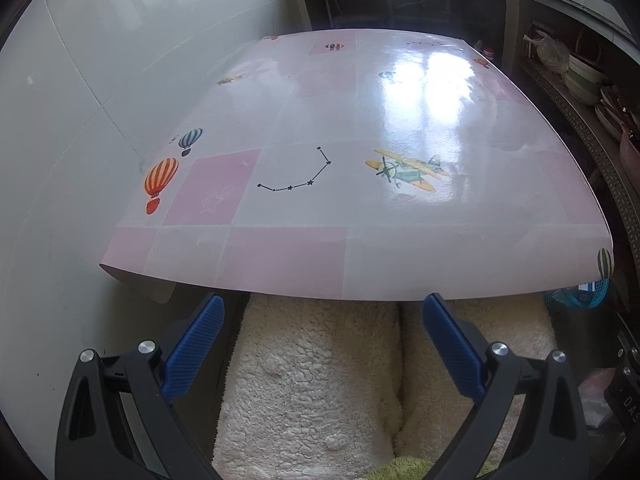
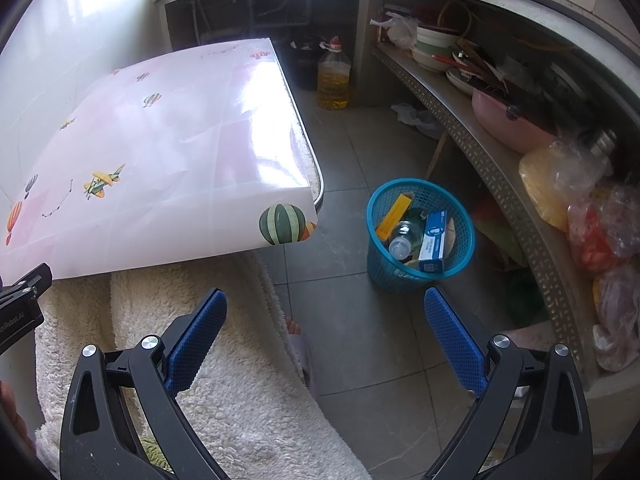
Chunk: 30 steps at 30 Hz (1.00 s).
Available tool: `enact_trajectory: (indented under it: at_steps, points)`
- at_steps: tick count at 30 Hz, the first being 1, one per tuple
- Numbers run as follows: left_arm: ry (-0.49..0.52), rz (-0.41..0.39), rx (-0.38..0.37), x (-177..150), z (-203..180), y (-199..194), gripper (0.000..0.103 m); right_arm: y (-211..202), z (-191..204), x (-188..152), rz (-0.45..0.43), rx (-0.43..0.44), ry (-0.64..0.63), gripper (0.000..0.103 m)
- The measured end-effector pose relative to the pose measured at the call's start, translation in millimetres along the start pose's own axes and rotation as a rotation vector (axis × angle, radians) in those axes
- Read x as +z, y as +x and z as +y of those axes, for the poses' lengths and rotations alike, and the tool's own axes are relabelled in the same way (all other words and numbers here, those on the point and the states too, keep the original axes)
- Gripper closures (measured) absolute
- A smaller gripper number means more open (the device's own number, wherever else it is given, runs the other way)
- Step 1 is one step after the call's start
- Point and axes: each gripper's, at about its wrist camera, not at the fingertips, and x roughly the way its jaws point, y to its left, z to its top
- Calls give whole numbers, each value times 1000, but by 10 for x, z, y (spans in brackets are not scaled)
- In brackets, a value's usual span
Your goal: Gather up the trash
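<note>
— At the bottom of both wrist views, what is seen of the grippers?
— The left gripper [image 1: 322, 344] and the right gripper [image 2: 324, 340] are both shown spread wide, with nothing held between the blue pads. Fleecy cream trousers [image 1: 312, 376] are seen behind them; the person's body above is cut off.

— On the floor to the right, where is the trash found?
— It is gathered in a blue mesh wastebasket [image 2: 464, 236], which stands apart from the table. A clear plastic bottle [image 2: 402, 242], a blue-and-white carton [image 2: 434, 240] and a yellow box [image 2: 394, 216] are seen inside; what lies beneath them is hidden. In the left view only a sliver of the basket is caught at the right edge.

— And farther off?
— The table [image 1: 360, 120] is covered by a pink balloon-print cloth, partly washed out by glare. A jug of yellow oil [image 2: 333, 80] is stood on the floor beyond it. Bowls and bags are crowded on the metal shelf [image 2: 492, 160], too jumbled to be told apart.
</note>
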Motion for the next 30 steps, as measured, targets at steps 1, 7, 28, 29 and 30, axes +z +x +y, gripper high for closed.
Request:
enact_trajectory:
  at_steps: [1,7,28,29,30]
  points:
    - [4,-4,-5,-1,-12,-12,6,-12,-1,-7,-2,-1,0,8]
    - [22,-21,-40,11,-96,-71,6,-8,-22,-2,-3,-2,5,8]
    - [41,-32,-61,24,-148,-127,6,-25,-51,1,-14,-1,11,8]
    - [41,-32,-60,25,-148,-127,6,-25,-52,1,-14,-1,11,8]
    - [42,-32,-61,27,-146,-124,6,-24,-53,1,-13,-1,12,8]
